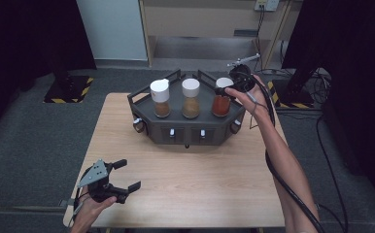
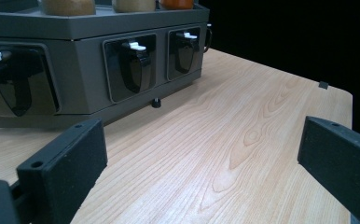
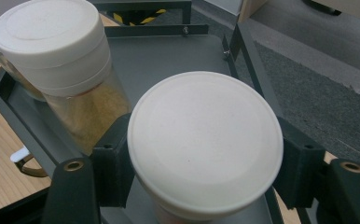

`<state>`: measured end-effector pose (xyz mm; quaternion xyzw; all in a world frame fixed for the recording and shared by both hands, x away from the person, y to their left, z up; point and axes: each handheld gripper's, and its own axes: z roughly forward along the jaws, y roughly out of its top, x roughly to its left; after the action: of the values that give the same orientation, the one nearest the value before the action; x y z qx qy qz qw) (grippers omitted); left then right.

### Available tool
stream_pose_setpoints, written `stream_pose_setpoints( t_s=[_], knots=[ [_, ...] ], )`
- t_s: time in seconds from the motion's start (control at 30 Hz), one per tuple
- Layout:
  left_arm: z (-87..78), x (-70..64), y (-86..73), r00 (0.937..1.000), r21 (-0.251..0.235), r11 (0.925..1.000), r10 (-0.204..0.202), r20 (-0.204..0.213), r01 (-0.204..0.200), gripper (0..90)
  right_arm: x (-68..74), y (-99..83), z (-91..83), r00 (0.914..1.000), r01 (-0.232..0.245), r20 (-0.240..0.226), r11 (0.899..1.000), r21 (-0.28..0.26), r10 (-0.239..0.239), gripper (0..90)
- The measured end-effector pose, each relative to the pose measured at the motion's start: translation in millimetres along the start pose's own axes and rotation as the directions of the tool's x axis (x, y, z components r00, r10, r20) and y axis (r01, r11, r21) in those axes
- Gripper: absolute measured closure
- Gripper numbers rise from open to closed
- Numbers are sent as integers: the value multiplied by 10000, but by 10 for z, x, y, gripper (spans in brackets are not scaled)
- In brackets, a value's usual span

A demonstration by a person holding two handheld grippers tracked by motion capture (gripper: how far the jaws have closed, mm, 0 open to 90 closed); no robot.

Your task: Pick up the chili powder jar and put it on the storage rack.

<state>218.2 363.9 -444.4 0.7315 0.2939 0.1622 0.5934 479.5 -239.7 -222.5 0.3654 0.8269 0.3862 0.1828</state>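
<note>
Three white-lidded spice jars stand in a dark grey hexagonal rack [image 1: 142, 99]: a brown one [image 1: 160, 98] at left, a tan one [image 1: 191, 98] in the middle, a red one [image 1: 221, 103] at right. My right gripper [image 1: 227, 90] comes from the right and is shut on the red jar's lid [image 3: 205, 140], one jaw pressed to each side. The tan jar [image 3: 57, 51] stands just beyond it. Near the table's front left corner my left gripper [image 1: 127, 174] is open with nothing between its jaws. It [image 2: 206, 154] points at the rack's front face [image 2: 87, 70].
The rack sits at the far middle of the wooden table [image 1: 200, 184] and has small levers [image 2: 136, 46] in recesses along its front. A cable [image 1: 292, 194] trails along the right forearm. Grey carpet and a black-and-yellow striped base [image 1: 69, 90] lie beyond.
</note>
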Motion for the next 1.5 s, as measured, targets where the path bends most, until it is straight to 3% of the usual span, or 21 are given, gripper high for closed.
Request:
stream_pose_setpoints(
  t_s=[0.57,0.7,0.77,0.87,1.07,1.27,1.5],
  knots=[
    [2,-2,3,10000,10,10000,28,22,-28,0,-51,-75,15,9998,-192,-66,9997,-167,191,330],
    [2,-2,3,10000,12,10000,34,22,-34,0,-99,-149,10,9992,-289,-292,9982,-527,274,199],
    [4,-2,4,10000,21,10000,35,23,-35,0,-43,-151,-9,9998,-184,-54,9981,-592,181,136],
    [4,-6,5,10000,21,10000,51,10,-51,0,-25,-159,-58,9996,-269,2,9956,-903,270,73],
    [4,-6,6,10000,25,10000,51,19,-51,0,34,-131,-234,10000,-17,23,9903,-1386,20,70],
    [7,-11,11,10000,51,10000,72,34,-72,0,100,-100,-453,9993,373,9,9863,-1609,-376,76],
    [8,-8,10,10000,47,10000,53,26,-53,0,144,-110,-619,9981,502,-249,9822,-1812,-556,76]
  ],
)
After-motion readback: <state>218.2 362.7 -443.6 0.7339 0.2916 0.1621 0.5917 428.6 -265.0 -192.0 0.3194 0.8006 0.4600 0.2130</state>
